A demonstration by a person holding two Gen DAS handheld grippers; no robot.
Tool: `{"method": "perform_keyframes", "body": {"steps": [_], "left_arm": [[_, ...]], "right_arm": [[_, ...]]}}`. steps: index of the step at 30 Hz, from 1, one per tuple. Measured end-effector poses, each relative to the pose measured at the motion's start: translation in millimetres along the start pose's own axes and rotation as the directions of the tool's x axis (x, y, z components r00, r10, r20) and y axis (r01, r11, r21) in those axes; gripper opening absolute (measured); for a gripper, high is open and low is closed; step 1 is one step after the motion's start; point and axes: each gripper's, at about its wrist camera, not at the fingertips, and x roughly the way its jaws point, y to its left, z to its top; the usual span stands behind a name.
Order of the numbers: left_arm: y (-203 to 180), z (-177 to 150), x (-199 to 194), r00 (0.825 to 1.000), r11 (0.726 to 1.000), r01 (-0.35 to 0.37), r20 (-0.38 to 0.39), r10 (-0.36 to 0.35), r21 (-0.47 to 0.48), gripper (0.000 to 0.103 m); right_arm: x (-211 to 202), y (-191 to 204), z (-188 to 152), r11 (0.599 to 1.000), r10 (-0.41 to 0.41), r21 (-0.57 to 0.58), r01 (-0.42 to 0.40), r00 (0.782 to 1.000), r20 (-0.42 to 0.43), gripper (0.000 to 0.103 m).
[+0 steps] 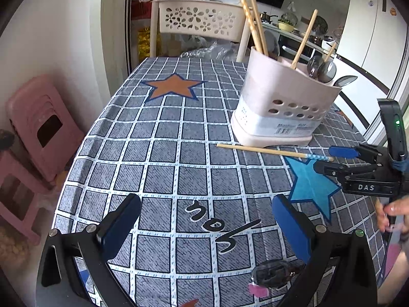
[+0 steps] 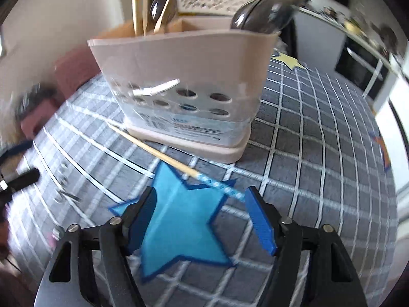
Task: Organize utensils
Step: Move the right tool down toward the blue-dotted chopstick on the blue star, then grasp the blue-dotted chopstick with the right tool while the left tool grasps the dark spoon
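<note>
Right wrist view shows the right hand-held gripper (image 2: 200, 218) low over the tabletop (image 2: 319, 168), its jaws parted with nothing between the pads, and the patterned blue end of a single loose chopstick (image 2: 176, 165) lying just beyond the right pad. The chopstick is seen flat on the cloth, running from that end leftward and farther away along the near foot of the pink utensil holder (image 2: 184, 81), close beside its base. In the left wrist view the left hand-held gripper (image 1: 207, 230) is held fully spread and empty over bare cloth, well apart from the chopstick (image 1: 273, 151), with the holder (image 1: 283, 107) at the far right, already carrying upright chopsticks (image 1: 253, 20) and spoons (image 1: 323, 70). The step in hand is judged to be the pickup of the loose chopstick. It would be done best if the pads were set astride the thin shaft near its patterned end, brought right down to the cloth and closed squarely, since a round stick is likely to roll or slip out. The chopstick side of the holder would then be aimed for.
</note>
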Motion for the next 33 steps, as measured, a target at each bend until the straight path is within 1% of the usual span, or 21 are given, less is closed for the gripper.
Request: {"method": "perform_keyframes", "body": {"steps": [2, 3, 5, 7, 9, 10, 11, 12, 15, 16, 17, 20, 22, 24, 25, 28, 30, 31, 32, 33], "left_arm": [[0, 0, 6, 1.0, 1.0, -0.006, -0.012, 0.006, 0.002, 0.103], [1, -1, 6, 1.0, 1.0, -0.008, -0.016, 0.008, 0.003, 0.103], [1, -1, 11, 1.0, 1.0, -0.011, -0.029, 0.011, 0.009, 0.103], [0, -1, 13, 0.999, 1.0, -0.012, -0.035, 0.012, 0.014, 0.103], [-1, -1, 15, 0.999, 1.0, -0.013, -0.039, 0.014, 0.017, 0.103], [-1, -1, 16, 0.999, 1.0, -0.013, -0.041, 0.014, 0.016, 0.103], [-1, -1, 17, 0.999, 1.0, -0.012, -0.042, 0.013, 0.016, 0.103], [-1, -1, 17, 0.999, 1.0, -0.01, -0.044, 0.011, 0.014, 0.103], [-2, -1, 16, 0.999, 1.0, -0.005, -0.043, 0.005, 0.011, 0.103], [-2, -2, 15, 0.999, 1.0, -0.004, -0.039, 0.004, 0.01, 0.103], [-2, -3, 13, 0.999, 1.0, -0.002, -0.035, 0.002, 0.009, 0.103], [-2, -5, 7, 1.0, 1.0, 0.006, -0.028, -0.006, 0.007, 0.103], [-2, -6, 2, 1.0, 1.0, 0.008, -0.021, -0.008, 0.01, 0.103], [-1, -7, -2, 1.0, 1.0, 0.013, -0.015, -0.013, 0.009, 0.103], [-1, -8, -4, 1.0, 1.0, 0.014, -0.012, -0.014, 0.009, 0.103], [0, -11, -8, 1.0, 1.0, 0.015, -0.01, -0.015, 0.002, 0.103], [1, -12, -11, 1.0, 1.0, 0.015, -0.008, -0.015, -0.006, 0.103], [3, -13, -13, 1.0, 1.0, 0.015, -0.006, -0.015, -0.009, 0.103], [4, -14, -14, 1.0, 1.0, 0.012, -0.005, -0.013, -0.012, 0.103], [6, -14, -15, 1.0, 1.0, 0.01, -0.006, -0.01, -0.014, 0.103]], "right_arm": [[10, -2, 1, 0.998, 0.0, -0.062, -0.002, 1.0, -0.029, 0.062], [14, -3, 2, 0.997, 0.006, -0.077, -0.009, 0.999, -0.041, 0.06], [18, -5, 3, 0.993, 0.006, -0.12, -0.01, 0.999, -0.038, 0.06], [25, -8, 6, 0.99, 0.041, -0.132, -0.05, 0.997, -0.072, 0.06], [26, -12, 7, 0.988, 0.069, -0.129, -0.079, 0.995, -0.079, 0.057], [25, -12, 8, 0.988, 0.077, -0.131, -0.087, 0.994, -0.083, 0.049], [24, -10, 8, 0.985, 0.086, -0.139, -0.098, 0.992, -0.088, 0.032], [22, -8, 9, 0.984, 0.088, -0.145, -0.102, 0.992, -0.095, 0.023], [17, 7, 6, 0.978, 0.077, -0.182, -0.098, 0.99, -0.121, 0.014], [13, 14, 4, 0.977, 0.079, -0.188, -0.1, 0.99, -0.116, 0.004], [8, 17, 3, 0.978, 0.091, -0.176, -0.11, 0.989, -0.112, 0.0], [-8, 28, -2, 0.977, 0.156, -0.124, -0.171, 0.981, -0.118, 0.0], [-14, 39, -9, 0.974, 0.17, -0.128, -0.187, 0.976, -0.133, 0.0], [-19, 48, -13, 0.968, 0.195, -0.127, -0.216, 0.968, -0.159, 0.0], [-19, 52, -15, 0.968, 0.196, -0.128, -0.218, 0.967, -0.162, 0.0], [-24, 59, -11, 0.977, 0.135, -0.146, -0.155, 0.981, -0.136, 0.003], [-20, 63, -3, 0.979, 0.109, -0.158, -0.129, 0.986, -0.126, 0.01], [-17, 66, 3, 0.977, 0.104, -0.174, -0.124, 0.987, -0.124, 0.019], [-14, 68, 8, 0.974, 0.096, -0.193, -0.119, 0.988, -0.124, 0.034], [-9, 73, 13, 0.969, 0.077, -0.224, -0.104, 0.989, -0.126, 0.04]]}}
